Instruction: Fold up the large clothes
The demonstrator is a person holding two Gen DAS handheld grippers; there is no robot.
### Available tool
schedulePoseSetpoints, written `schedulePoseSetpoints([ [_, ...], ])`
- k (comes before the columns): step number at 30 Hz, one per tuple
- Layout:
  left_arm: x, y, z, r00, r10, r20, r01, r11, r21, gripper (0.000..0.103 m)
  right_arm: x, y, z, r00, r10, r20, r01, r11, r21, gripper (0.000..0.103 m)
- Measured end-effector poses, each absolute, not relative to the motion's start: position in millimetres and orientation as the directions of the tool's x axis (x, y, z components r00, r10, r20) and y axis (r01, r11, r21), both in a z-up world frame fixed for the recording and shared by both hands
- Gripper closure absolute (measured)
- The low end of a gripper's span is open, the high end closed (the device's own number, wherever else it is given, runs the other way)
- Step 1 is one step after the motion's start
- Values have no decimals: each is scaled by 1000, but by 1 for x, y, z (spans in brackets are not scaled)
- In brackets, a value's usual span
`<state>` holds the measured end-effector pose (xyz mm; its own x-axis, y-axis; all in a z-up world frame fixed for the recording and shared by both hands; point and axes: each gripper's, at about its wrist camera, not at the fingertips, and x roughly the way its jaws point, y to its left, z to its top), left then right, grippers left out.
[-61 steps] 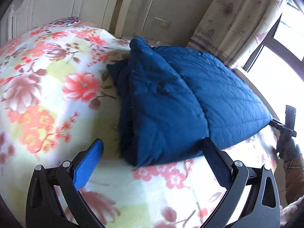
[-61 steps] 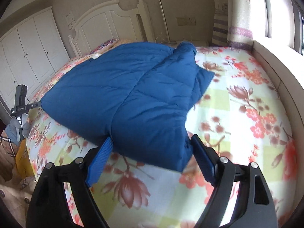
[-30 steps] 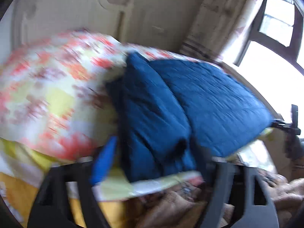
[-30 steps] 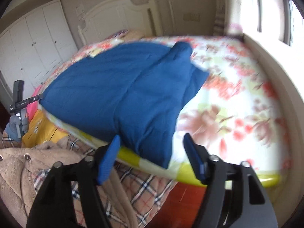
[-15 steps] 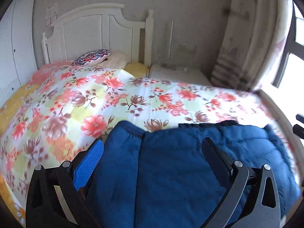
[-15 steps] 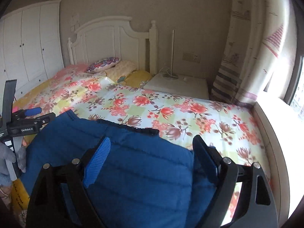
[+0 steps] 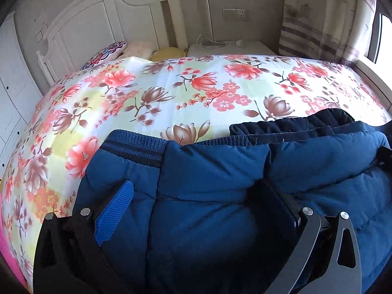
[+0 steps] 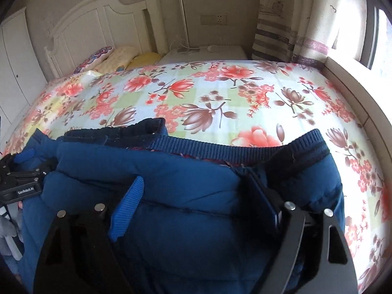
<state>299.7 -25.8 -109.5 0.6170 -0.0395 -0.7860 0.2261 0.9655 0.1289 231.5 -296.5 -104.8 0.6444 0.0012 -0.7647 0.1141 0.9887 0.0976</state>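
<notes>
A folded blue padded jacket (image 7: pixel 210 171) lies at the near edge of the flowered bed (image 7: pixel 171 90); its ribbed hem faces the headboard. It also fills the lower part of the right wrist view (image 8: pixel 196 183). My left gripper (image 7: pixel 198 203) straddles the jacket's left part with its fingers (image 7: pixel 115 210) wide apart, the padding bulging between them. My right gripper (image 8: pixel 198 201) straddles the jacket's right part the same way, with its fingers (image 8: pixel 127 205) wide apart. The left gripper's body (image 8: pixel 22 178) shows at the left edge of the right wrist view.
A white headboard (image 7: pixel 103 22) and pillows (image 7: pixel 107 51) stand at the far end of the bed. A white nightstand (image 7: pixel 230 46) with a lamp pole sits beside it. A striped curtain (image 8: pixel 289 14) and window ledge (image 8: pixel 355 78) run along the right. White wardrobe doors (image 8: pixel 14 54) are at the left.
Both grippers swung round to the foot of the bed and moved in onto the jacket. The padding now sits between the fingers of each, which stay wide apart.
</notes>
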Motion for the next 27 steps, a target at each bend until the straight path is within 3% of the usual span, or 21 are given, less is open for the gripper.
schedulePoseSetpoints([
  [3,301,-25,-109,606,-56,-793,234,966,111,4,233,-285,-105,644,-73,-762,124,992,10,18],
  [20,295,-23,-108,621,-67,-781,236,966,104,4,229,-286,-103,651,-60,-757,117,993,22,15],
  [24,296,-23,-109,621,-66,-781,236,966,105,4,237,-283,-102,599,-54,-799,84,996,-5,11],
  [27,297,-24,-110,615,-66,-786,234,967,102,4,230,-278,-77,668,-38,-743,71,997,13,11],
])
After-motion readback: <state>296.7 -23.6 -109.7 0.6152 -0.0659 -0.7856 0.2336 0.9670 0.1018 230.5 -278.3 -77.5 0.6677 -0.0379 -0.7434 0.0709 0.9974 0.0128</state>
